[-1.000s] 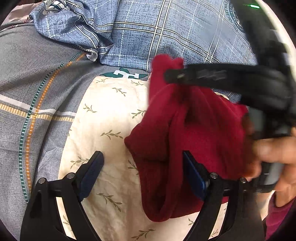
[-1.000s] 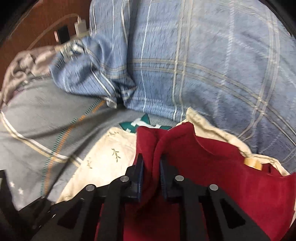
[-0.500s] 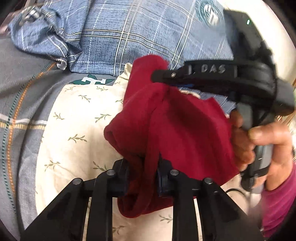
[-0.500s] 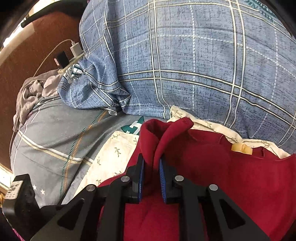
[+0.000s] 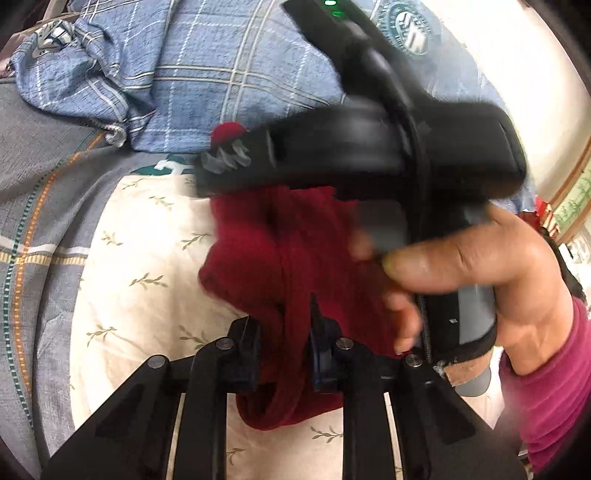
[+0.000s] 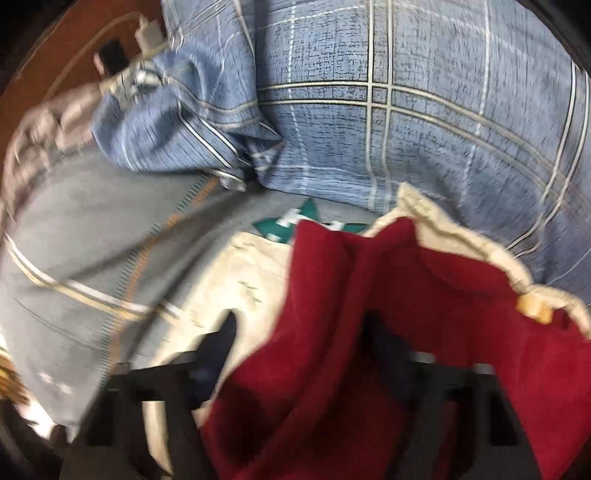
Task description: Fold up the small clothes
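A dark red garment (image 5: pixel 251 251) lies bunched on a cream leaf-print cloth (image 5: pixel 140 258). My left gripper (image 5: pixel 282 325) is shut on a thick fold at the garment's near edge. In the left wrist view the right gripper's black body (image 5: pixel 351 155) hovers blurred over the garment's far end, held by a person's hand (image 5: pixel 472 266). In the right wrist view my right gripper (image 6: pixel 303 339) has its jaws opening. The red garment (image 6: pixel 369 288) still rises between the spread fingers, and the pads no longer press on it. A tan tag (image 6: pixel 532 308) shows at its right edge.
A blue plaid quilt (image 5: pixel 221 74) is heaped behind the garment and also fills the top of the right wrist view (image 6: pixel 406 129). A grey striped bedsheet (image 5: pixel 37 177) spreads to the left. A charger with its cable (image 6: pixel 147 33) sits by the brown headboard.
The left gripper closed on the garment's near fold and has held it since. The right gripper's jaws have spread off the pinched ridge, and that view is now blurred by motion.
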Demonstrator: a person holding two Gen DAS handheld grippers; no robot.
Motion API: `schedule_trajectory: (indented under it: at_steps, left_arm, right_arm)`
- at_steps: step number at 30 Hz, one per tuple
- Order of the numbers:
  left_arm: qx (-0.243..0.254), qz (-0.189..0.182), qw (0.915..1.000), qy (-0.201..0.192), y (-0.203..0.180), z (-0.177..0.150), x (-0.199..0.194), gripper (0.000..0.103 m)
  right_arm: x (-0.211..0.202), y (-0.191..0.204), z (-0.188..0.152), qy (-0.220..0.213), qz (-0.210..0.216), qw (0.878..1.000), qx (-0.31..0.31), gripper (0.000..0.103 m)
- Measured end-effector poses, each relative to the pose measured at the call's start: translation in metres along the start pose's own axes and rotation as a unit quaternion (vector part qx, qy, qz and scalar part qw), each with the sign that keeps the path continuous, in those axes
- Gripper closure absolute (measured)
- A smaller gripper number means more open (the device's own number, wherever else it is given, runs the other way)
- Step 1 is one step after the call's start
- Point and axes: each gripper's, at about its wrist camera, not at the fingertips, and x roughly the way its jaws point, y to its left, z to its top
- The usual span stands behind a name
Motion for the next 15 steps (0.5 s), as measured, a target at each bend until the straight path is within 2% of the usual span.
schedule_trajectory:
  at_steps: [1,2,4,5,9,12,15]
  left_arm:
    - [-0.001,0.005,1.0000,0.000,0.000,0.000,0.001,0.080]
    - [0.002,0.017,0.9998,-0.001,0.000,0.000,0.001,0.066]
    - [0.010,0.037,0.9992,-0.007,-0.003,-0.002,0.002,0.043]
    - [0.012,0.045,0.9988,-0.014,-0.005,-0.003,0.003,0.041]
    - [0.014,0.042,0.9990,-0.011,-0.007,-0.003,0.006,0.041]
    - [0.035,0.035,0.9987,-0.012,-0.016,-0.003,0.004,0.059]
    - [0.052,0.046,0.9974,-0.017,-0.023,-0.003,0.005,0.064]
  right_arm:
    - [-0.003,-0.002,-0.002,-0.007,-0.007,1.000,-0.002,0.072]
    - [-0.009,-0.008,-0.006,-0.023,-0.006,1.000,0.007,0.076]
    - [-0.026,-0.022,-0.011,-0.053,0.008,0.998,0.031,0.081]
    - [-0.031,-0.026,-0.013,-0.061,0.012,0.997,0.037,0.081]
    - [-0.054,-0.041,-0.019,-0.082,0.030,0.995,0.054,0.083]
    - [-0.064,-0.046,-0.023,-0.088,0.033,0.994,0.061,0.083]
    - [-0.069,-0.049,-0.028,-0.090,0.034,0.993,0.063,0.083]
